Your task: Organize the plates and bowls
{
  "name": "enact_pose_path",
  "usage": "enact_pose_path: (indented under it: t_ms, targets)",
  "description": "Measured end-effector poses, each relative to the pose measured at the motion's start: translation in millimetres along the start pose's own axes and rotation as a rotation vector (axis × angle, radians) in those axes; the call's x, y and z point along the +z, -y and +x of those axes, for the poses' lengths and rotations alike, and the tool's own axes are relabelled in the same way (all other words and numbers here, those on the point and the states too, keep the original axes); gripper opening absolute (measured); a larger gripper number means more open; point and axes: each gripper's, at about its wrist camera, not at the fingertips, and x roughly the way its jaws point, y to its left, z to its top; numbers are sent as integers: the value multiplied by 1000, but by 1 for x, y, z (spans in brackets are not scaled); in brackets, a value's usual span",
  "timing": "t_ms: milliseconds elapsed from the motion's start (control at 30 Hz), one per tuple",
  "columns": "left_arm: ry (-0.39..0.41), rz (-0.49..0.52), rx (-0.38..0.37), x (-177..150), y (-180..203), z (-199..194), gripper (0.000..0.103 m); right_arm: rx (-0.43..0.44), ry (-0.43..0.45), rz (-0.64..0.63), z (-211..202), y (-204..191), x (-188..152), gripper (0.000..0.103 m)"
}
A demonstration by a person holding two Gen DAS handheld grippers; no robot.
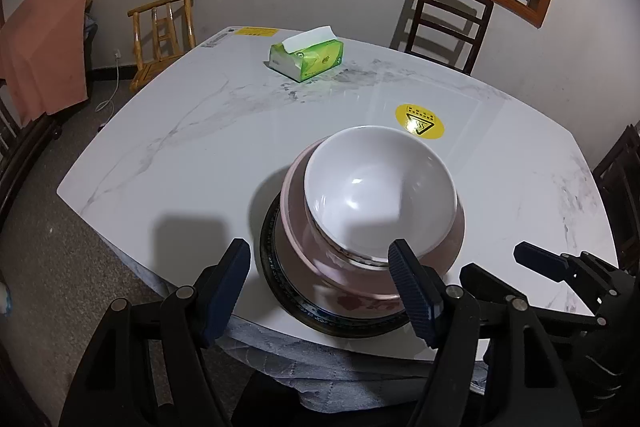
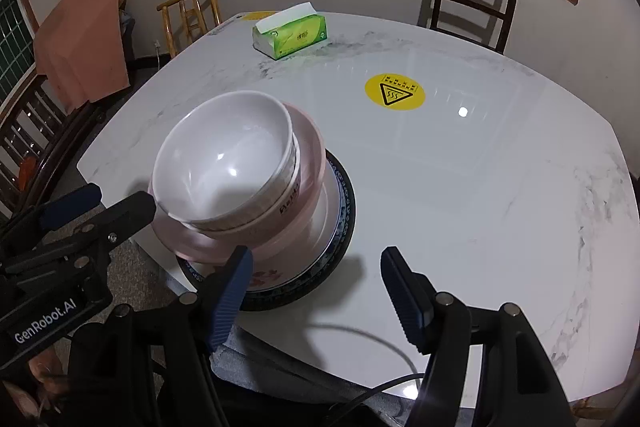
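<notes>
A white bowl (image 1: 380, 195) sits tilted in a pink bowl (image 1: 296, 223), which rests on a dark-rimmed plate (image 1: 276, 279) near the table's front edge. The same stack shows in the right wrist view: the white bowl (image 2: 228, 155), the pink bowl (image 2: 308, 179), the plate (image 2: 340, 219). My left gripper (image 1: 320, 287) is open and empty, its jaws just in front of the stack. My right gripper (image 2: 316, 291) is open and empty, right of the stack over the table edge. The right gripper also shows in the left wrist view (image 1: 508, 267), and the left gripper in the right wrist view (image 2: 116, 199).
A white marble table (image 1: 200, 147) carries a green tissue box (image 1: 308, 59) at the back and a round yellow warning sticker (image 1: 420, 121). Dark chairs (image 1: 444, 23) and a wooden chair (image 1: 164, 35) stand around it. A cable (image 2: 384, 379) hangs at the front edge.
</notes>
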Motion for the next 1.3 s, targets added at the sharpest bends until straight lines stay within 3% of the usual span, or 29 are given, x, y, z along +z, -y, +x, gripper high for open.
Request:
enact_pose_path:
  t_ms: [1300]
  targets:
    - [-24,5,-11,-4,1,4,69,13,-36,-2,8,-3,-4,68]
